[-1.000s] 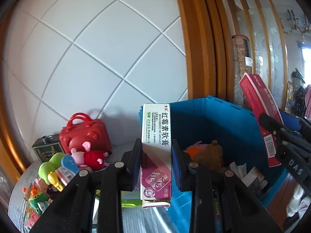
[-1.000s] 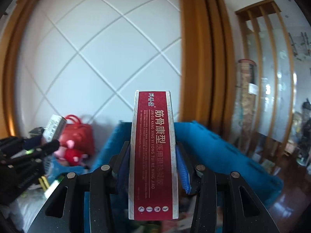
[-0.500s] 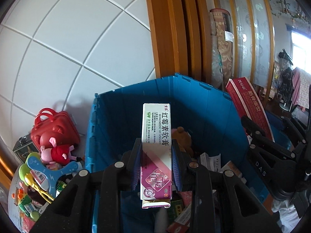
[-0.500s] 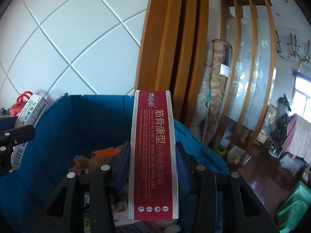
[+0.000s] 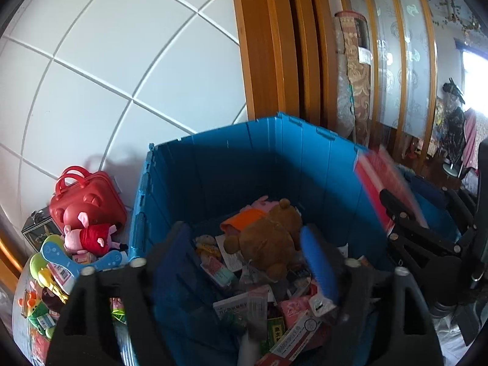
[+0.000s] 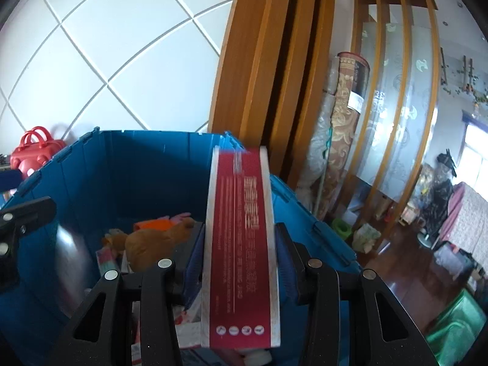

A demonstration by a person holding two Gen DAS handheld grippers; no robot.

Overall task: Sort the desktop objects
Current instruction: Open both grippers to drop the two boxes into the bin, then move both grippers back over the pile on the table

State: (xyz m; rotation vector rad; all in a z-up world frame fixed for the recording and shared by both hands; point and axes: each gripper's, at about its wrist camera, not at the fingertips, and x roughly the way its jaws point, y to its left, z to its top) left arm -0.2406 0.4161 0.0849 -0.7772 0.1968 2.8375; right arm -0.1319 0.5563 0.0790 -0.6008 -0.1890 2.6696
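Red box print motion-blurred.

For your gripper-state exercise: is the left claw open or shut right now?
Open. The left claw has its fingers spread wide above the blue crate, nothing between them.

Lived-in home, white quilted wall panel, wooden door frame, rolled carpet, frosted glass partition, toys beside blue crate, dark wood floor

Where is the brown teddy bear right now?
The brown teddy bear lies inside the blue crate on the pile of boxes, beside an orange toy, just ahead of the open left gripper.
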